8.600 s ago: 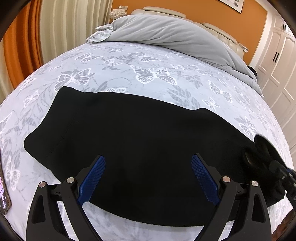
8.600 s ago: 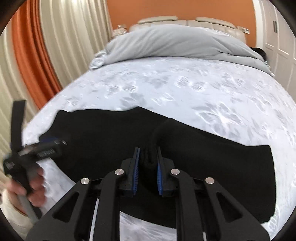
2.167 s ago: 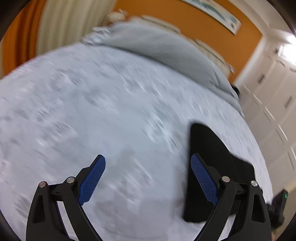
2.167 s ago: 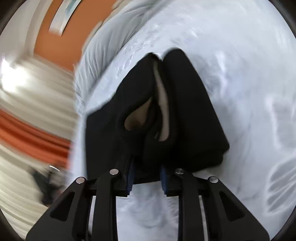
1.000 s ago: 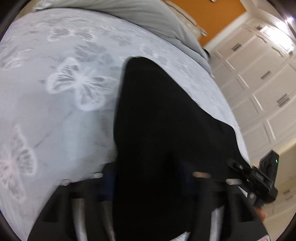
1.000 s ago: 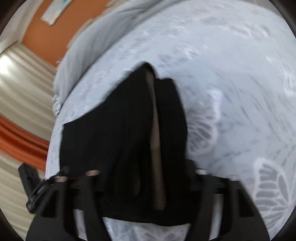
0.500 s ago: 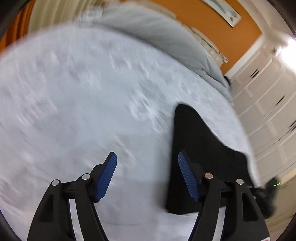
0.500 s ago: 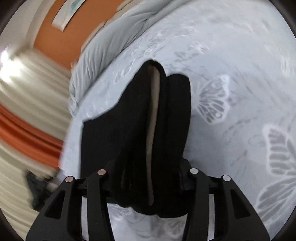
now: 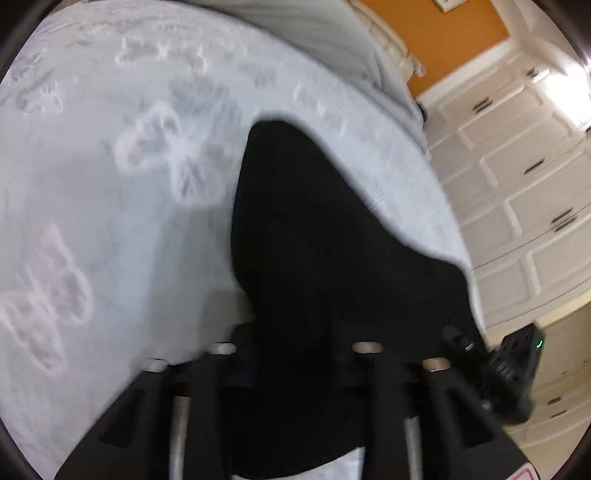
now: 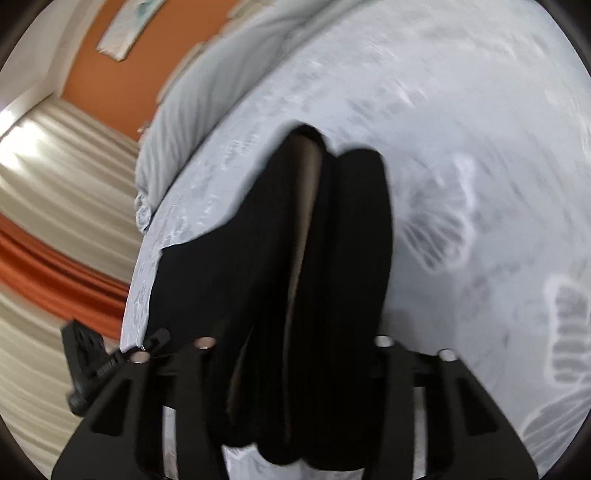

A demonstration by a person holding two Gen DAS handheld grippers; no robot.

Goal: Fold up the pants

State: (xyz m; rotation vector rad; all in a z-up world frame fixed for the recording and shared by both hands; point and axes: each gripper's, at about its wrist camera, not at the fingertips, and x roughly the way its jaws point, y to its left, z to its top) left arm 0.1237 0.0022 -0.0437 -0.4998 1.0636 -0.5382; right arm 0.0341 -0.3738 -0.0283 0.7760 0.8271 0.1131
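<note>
The black pants [image 9: 325, 236] lie folded into a compact stack on the butterfly-print bedspread [image 9: 110, 184]. My left gripper [image 9: 295, 354] sits at the stack's near edge, with black cloth between its fingers, which the pants cover. In the right wrist view the folded pants [image 10: 332, 258] show stacked layers with a pale inner lining. My right gripper [image 10: 295, 354] straddles that thick stack, fingers spread wide around it. The other gripper's body shows at the lower right of the left view [image 9: 517, 362] and the lower left of the right view [image 10: 88, 362].
A grey duvet [image 9: 332, 33] lies at the head of the bed. White wardrobe doors [image 9: 517, 177] stand on the right side, and beige and orange curtains [image 10: 55, 221] hang on the left. The orange wall [image 9: 443, 33] is behind the bed.
My left gripper moved from beside the pants onto their near edge and narrowed around the cloth. My right gripper stays spread around the folded stack. Both views are motion-blurred.
</note>
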